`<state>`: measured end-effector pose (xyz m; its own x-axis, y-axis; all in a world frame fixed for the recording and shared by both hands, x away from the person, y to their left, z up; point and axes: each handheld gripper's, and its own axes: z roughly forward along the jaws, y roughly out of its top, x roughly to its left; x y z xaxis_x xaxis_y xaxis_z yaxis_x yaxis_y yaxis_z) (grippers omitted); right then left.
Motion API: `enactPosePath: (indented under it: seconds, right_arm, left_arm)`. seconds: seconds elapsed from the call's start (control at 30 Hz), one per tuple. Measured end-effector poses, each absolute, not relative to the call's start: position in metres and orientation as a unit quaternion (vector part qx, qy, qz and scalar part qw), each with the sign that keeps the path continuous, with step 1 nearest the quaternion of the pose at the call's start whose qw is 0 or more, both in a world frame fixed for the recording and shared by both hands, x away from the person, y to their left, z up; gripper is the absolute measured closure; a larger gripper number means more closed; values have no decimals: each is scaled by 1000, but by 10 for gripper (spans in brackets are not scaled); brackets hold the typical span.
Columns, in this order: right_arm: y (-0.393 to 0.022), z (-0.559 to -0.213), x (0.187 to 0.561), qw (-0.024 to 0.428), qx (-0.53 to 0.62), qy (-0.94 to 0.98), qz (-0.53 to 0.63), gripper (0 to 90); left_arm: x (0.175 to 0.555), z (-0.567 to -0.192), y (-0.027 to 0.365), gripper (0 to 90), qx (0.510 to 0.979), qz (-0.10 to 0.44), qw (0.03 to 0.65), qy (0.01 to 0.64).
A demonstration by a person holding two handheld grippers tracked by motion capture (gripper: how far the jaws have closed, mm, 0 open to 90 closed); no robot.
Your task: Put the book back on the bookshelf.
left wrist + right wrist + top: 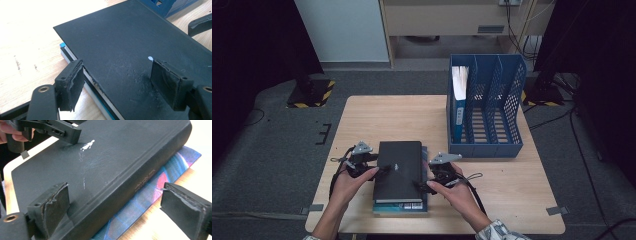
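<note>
My left gripper (382,170) straddles the thick black hardcover book's (398,170) left edge, fingers (75,82) parted, not gripping. My right gripper (424,184) brackets its spine, fingers (56,203) released wide.

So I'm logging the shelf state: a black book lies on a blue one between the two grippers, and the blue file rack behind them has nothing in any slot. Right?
Not quite. The black book does lie on the blue book between the left gripper and right gripper, but the file rack is not empty: the high view shows a blue folder with white papers standing in its leftmost slot.
</note>
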<state>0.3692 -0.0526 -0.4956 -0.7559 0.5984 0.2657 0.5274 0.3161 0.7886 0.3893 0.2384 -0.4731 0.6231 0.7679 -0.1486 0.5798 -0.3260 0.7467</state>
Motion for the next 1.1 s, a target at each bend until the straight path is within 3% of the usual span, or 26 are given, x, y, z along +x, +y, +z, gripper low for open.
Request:
enactPosePath:
  seconds: [0.53, 1.1]
  right_arm:
    - [-58, -506, 381, -3, 372, 794, 480, 3]
    - [-62, -518, 397, -64, 413, 763, 494, 0]
  left_arm:
    - [410, -470, 213, 257, 824, 99, 391, 397]
    - [407, -476, 218, 207, 819, 75, 403, 402]
